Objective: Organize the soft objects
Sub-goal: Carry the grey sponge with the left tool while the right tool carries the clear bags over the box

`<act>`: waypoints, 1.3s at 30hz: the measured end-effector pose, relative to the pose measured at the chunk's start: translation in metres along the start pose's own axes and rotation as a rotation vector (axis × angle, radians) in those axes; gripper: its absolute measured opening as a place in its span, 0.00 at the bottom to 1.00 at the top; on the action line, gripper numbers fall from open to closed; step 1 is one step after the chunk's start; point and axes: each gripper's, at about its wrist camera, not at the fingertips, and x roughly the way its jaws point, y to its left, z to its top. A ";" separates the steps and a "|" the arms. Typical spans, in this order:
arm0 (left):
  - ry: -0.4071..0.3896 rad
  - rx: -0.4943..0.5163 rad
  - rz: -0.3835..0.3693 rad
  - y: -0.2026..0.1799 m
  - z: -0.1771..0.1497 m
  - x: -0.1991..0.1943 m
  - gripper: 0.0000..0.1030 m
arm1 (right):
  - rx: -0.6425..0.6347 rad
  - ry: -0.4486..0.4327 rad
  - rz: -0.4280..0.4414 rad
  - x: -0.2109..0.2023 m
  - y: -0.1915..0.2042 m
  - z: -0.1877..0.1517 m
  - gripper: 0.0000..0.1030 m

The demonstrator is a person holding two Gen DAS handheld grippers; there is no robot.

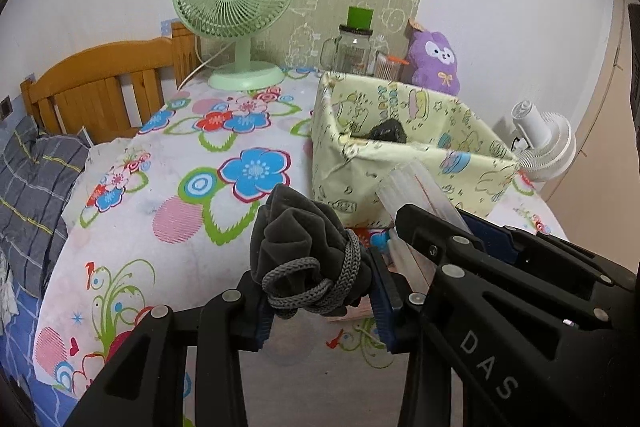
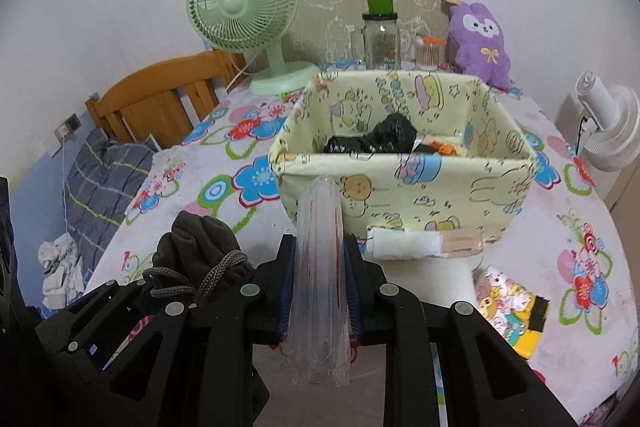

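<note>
Grippers lifting two soft items toward the fabric storage box (image 2: pixel 400 183).
Left gripper (image 1: pixel 320 291) pinches a grey drawstring pouch (image 1: pixel 300 247); right gripper (image 2: pixel 320 287) clamps a clear plastic roll (image 2: pixel 320 267), both held above the flowered tablecloth (image 1: pixel 180 167), presumably for dropping in.

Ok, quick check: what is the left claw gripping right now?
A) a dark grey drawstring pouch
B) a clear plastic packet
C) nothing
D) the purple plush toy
A: the left claw is shut on the dark grey drawstring pouch, whose cord loops hang between the pads, while the clear plastic packet sits in the right claw.
</note>
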 end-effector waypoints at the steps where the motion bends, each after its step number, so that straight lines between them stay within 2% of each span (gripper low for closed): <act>1: -0.005 0.002 0.001 -0.001 0.001 -0.002 0.40 | -0.001 -0.003 0.001 -0.002 0.000 0.001 0.25; 39: -0.156 0.063 -0.014 -0.085 0.041 -0.068 0.40 | -0.004 -0.169 -0.035 -0.112 -0.054 0.034 0.25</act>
